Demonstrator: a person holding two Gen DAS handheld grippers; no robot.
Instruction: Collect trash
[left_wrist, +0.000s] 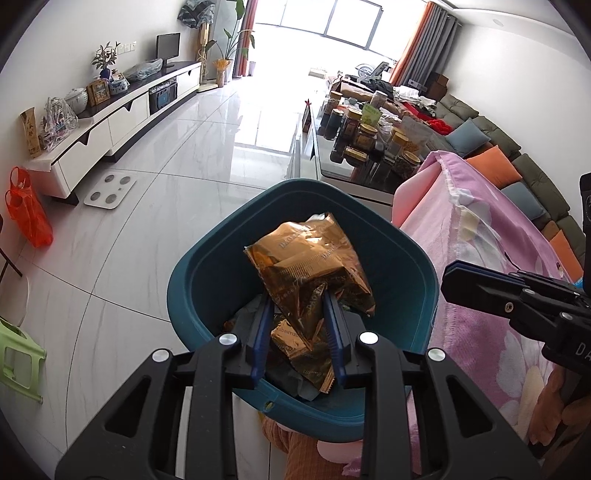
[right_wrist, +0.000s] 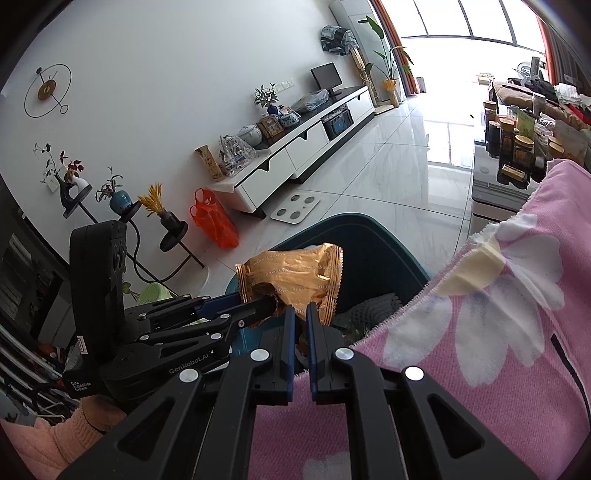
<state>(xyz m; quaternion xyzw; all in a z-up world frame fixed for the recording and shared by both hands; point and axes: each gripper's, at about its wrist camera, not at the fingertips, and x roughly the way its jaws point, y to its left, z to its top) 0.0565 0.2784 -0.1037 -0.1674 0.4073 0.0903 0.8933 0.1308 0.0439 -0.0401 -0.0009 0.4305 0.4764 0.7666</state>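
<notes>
A crumpled gold snack wrapper (left_wrist: 308, 264) hangs over the open mouth of a teal trash bin (left_wrist: 207, 280). My left gripper (left_wrist: 297, 297) is shut on the wrapper's lower part, right above the bin. More gold wrappers and dark trash lie inside the bin. In the right wrist view the same wrapper (right_wrist: 295, 277) is held by the left gripper (right_wrist: 267, 308) over the bin (right_wrist: 373, 254). My right gripper (right_wrist: 301, 314) is nearly closed and empty, just beside the wrapper above a pink flowered cloth (right_wrist: 480, 332). It shows at the right edge of the left wrist view (left_wrist: 448, 280).
The pink cloth (left_wrist: 480, 266) covers a surface right of the bin. A glass table with jars (left_wrist: 369, 144) stands beyond. A white TV cabinet (left_wrist: 110, 122), a scale (left_wrist: 110, 190), an orange bag (left_wrist: 29, 210) and a green stool (left_wrist: 18, 354) are left.
</notes>
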